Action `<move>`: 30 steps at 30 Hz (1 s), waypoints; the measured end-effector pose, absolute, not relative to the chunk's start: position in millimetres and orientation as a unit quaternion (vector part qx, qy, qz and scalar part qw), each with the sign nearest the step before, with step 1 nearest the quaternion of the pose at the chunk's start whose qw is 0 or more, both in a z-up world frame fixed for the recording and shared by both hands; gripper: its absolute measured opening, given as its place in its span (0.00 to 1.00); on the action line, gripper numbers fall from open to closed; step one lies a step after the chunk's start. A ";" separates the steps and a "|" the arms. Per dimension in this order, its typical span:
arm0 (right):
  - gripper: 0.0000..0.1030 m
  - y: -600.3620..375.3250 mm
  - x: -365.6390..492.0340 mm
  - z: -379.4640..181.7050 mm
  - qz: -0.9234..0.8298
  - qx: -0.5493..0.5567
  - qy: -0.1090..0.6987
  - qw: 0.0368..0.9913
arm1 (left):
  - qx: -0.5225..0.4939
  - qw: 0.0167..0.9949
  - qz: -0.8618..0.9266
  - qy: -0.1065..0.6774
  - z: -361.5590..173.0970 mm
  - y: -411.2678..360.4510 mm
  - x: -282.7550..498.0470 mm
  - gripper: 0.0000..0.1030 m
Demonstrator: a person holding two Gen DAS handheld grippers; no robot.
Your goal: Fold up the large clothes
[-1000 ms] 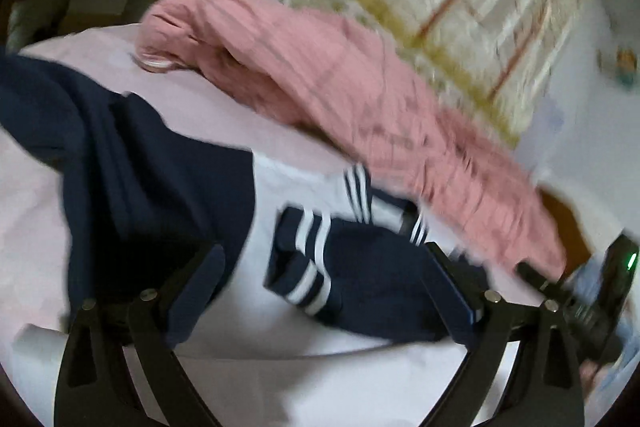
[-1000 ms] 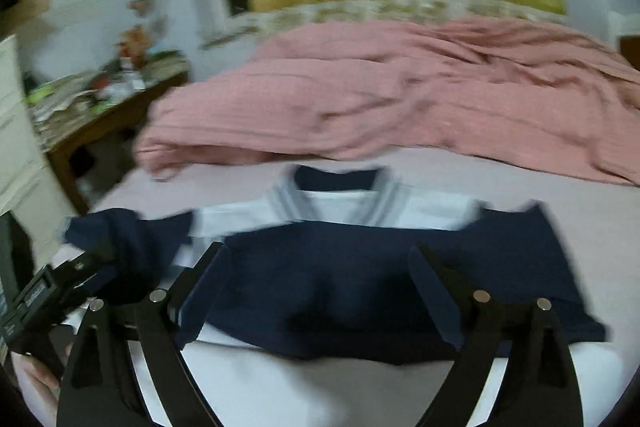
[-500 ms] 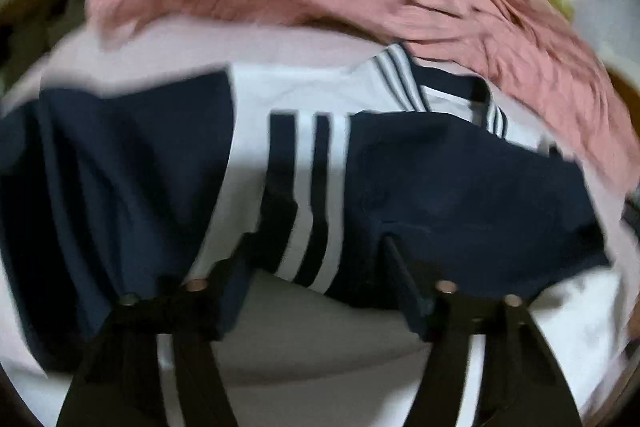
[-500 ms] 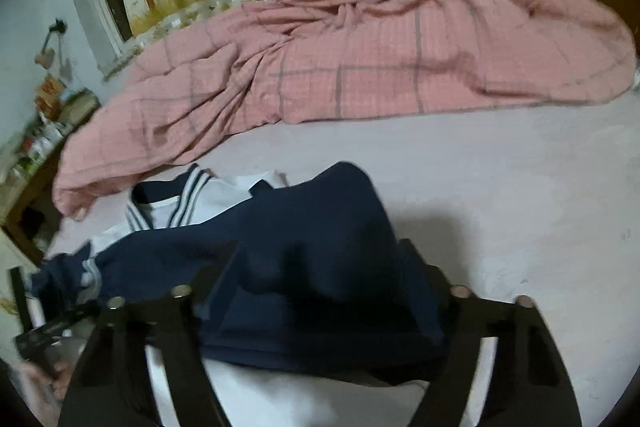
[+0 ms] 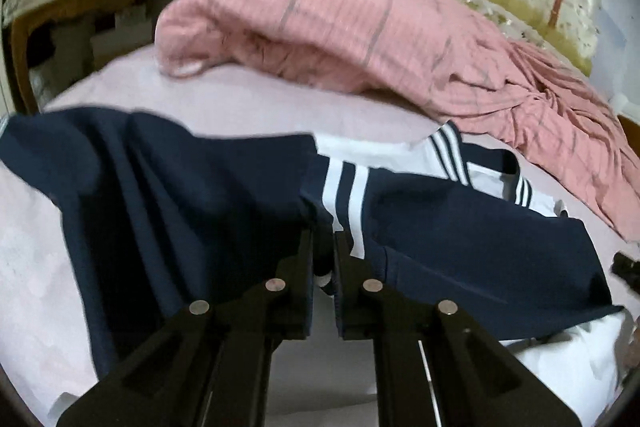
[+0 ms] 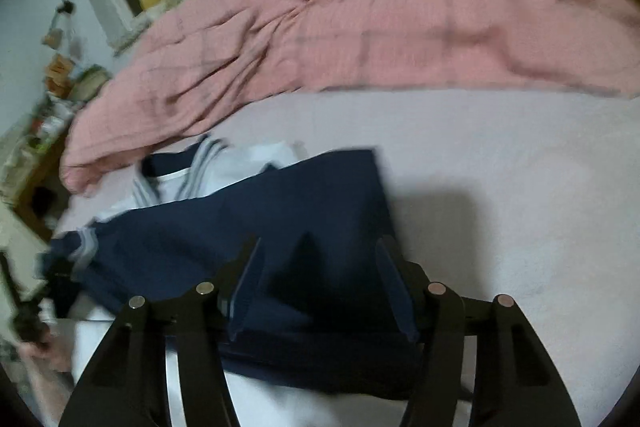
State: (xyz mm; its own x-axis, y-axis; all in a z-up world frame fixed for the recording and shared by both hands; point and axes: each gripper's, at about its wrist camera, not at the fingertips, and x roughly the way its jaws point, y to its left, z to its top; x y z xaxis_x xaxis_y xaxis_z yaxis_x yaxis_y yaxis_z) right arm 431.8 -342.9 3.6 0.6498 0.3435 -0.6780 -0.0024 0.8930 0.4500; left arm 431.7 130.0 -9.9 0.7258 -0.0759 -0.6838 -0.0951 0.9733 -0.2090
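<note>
Left gripper (image 5: 323,247) clamped on navy garment (image 5: 200,195); right gripper (image 6: 320,283) closing around hem, unpinched; uneven lift risks skewed fold

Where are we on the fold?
Done: the navy-and-white top lies on the bed with navy cloth already turned over its white body. In hand: left gripper is pinched on a navy fold by the white stripes; right gripper is closing, fabric between its jaws. Left: the remaining folds.
</note>
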 end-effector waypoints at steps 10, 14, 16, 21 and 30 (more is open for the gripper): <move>0.12 -359.8 457.1 -35.1 -0.080 0.180 0.451 0.870 | -0.091 0.917 -0.023 0.388 -16.0 115.3 432.4 0.16; 0.10 -378.9 446.6 -31.7 -0.042 0.219 0.450 0.865 | -0.083 0.923 -0.018 0.375 -8.3 113.5 427.7 0.21; 0.10 -366.4 438.1 -9.8 -0.032 0.184 0.434 0.881 | -0.079 0.925 -0.019 0.372 -5.4 112.9 426.4 0.21; 0.30 -348.1 417.2 32.5 -0.001 0.205 0.389 0.898 | -0.060 0.929 -0.015 0.364 -0.9 108.5 424.9 0.26; 0.33 -310.2 425.3 -17.3 -0.014 0.161 0.463 0.872 | -0.099 0.944 -0.027 0.313 29.6 131.6 403.6 0.51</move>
State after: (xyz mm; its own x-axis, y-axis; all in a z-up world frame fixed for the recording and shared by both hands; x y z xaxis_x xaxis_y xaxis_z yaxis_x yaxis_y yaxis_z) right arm 425.3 -310.2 -17.3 0.5710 0.1244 -0.8115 0.1740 0.9476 0.2677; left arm 403.6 131.6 29.6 0.8023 -0.1128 -0.5862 -0.0112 0.9789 -0.2038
